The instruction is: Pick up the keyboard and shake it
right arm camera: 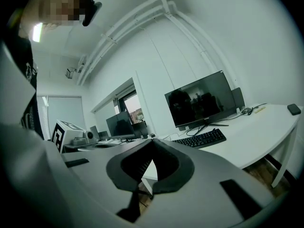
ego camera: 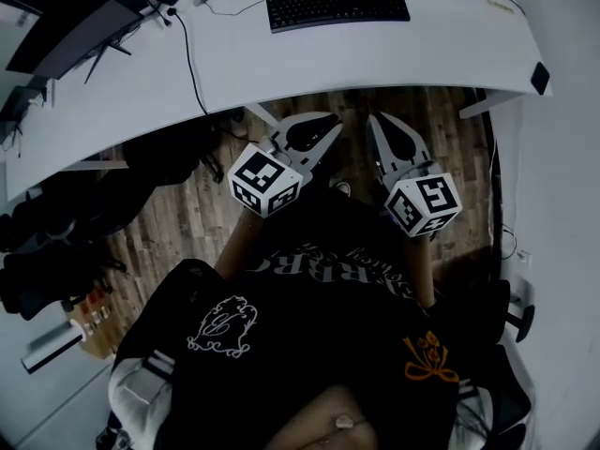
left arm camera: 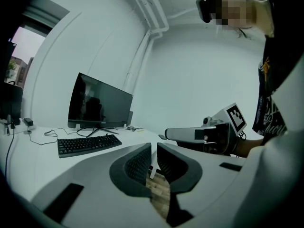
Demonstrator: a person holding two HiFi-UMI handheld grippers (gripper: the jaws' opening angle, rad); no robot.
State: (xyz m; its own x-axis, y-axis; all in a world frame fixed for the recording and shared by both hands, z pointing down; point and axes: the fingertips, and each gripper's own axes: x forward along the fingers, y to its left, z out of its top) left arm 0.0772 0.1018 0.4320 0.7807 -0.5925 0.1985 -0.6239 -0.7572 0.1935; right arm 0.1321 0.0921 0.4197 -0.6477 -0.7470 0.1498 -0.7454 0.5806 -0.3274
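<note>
Black plastic keyboard (ego camera: 337,7) flat on white curved desk (ego camera: 422,54), untouched. Left gripper (left arm camera: 154,151) jaws nearly together, thin gap, empty; right gripper (right arm camera: 153,142) jaws fully together, empty

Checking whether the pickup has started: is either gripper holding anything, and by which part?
Nothing is held. The left gripper and right gripper have nothing between their jaws; the keyboard lies untouched on the desk.
</note>
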